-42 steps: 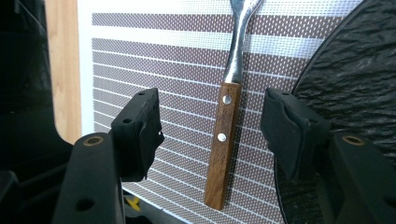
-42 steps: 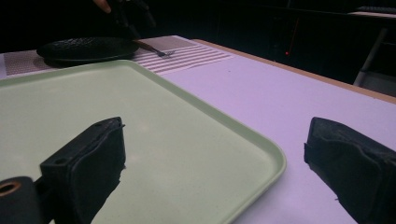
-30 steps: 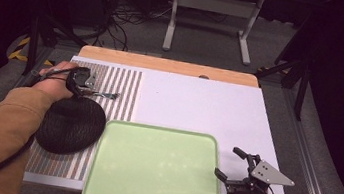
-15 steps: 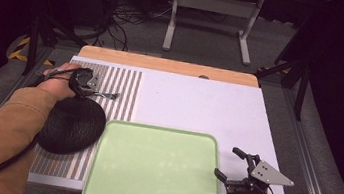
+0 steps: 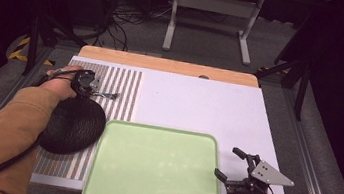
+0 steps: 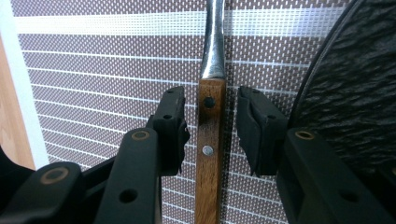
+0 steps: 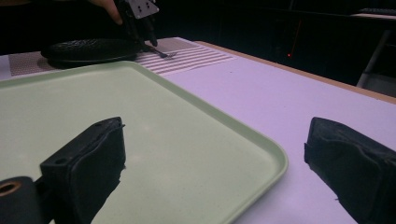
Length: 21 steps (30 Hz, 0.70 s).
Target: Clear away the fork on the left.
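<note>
A: We note the fork (image 6: 208, 140) lies flat on the striped mat (image 5: 126, 86), just beyond the black plate (image 5: 73, 124). Its wooden handle runs straight up between the left gripper's (image 6: 210, 128) jaws, metal neck pointing away.

B: Jaw state?

A: Parted, one pad on each side of the handle, small gaps both sides; nothing gripped. We judge that closing would clamp across the handle's width.

B: The other hand?

A: The right gripper (image 5: 235, 167) hangs wide open and empty, well away from the plate, past the tray's (image 5: 154, 175) right edge.
</note>
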{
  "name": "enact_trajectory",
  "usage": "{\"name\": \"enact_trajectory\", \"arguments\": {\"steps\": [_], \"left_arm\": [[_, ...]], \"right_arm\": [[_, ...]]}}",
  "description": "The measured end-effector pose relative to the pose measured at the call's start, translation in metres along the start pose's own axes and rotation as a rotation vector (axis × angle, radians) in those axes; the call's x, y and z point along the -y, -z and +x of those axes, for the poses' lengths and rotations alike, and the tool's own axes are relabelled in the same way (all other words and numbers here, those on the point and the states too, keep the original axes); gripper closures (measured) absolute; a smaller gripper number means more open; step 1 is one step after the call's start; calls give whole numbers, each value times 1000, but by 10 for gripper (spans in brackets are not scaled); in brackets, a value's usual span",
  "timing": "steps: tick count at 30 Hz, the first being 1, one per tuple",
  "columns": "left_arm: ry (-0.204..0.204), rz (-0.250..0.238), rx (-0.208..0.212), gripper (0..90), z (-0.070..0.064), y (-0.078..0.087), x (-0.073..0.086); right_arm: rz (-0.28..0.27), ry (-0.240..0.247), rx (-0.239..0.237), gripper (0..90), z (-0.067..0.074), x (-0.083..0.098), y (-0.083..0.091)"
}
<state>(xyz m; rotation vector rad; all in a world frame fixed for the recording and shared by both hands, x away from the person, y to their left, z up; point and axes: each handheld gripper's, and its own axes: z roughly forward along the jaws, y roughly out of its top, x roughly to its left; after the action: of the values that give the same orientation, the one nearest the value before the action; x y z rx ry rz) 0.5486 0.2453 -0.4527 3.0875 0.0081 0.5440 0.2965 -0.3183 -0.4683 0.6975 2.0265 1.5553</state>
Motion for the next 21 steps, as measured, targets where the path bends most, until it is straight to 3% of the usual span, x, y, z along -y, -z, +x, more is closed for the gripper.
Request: {"name": "enact_trajectory", "arguments": {"steps": [13, 21], "left_arm": [[-19, 47, 72, 759, 3, -1, -7], [-24, 66, 55, 774, 2, -1, -10]], "right_arm": [[-5, 5, 1, 58, 0, -1, 1], [-13, 7, -3, 58, 1, -1, 2]]}}
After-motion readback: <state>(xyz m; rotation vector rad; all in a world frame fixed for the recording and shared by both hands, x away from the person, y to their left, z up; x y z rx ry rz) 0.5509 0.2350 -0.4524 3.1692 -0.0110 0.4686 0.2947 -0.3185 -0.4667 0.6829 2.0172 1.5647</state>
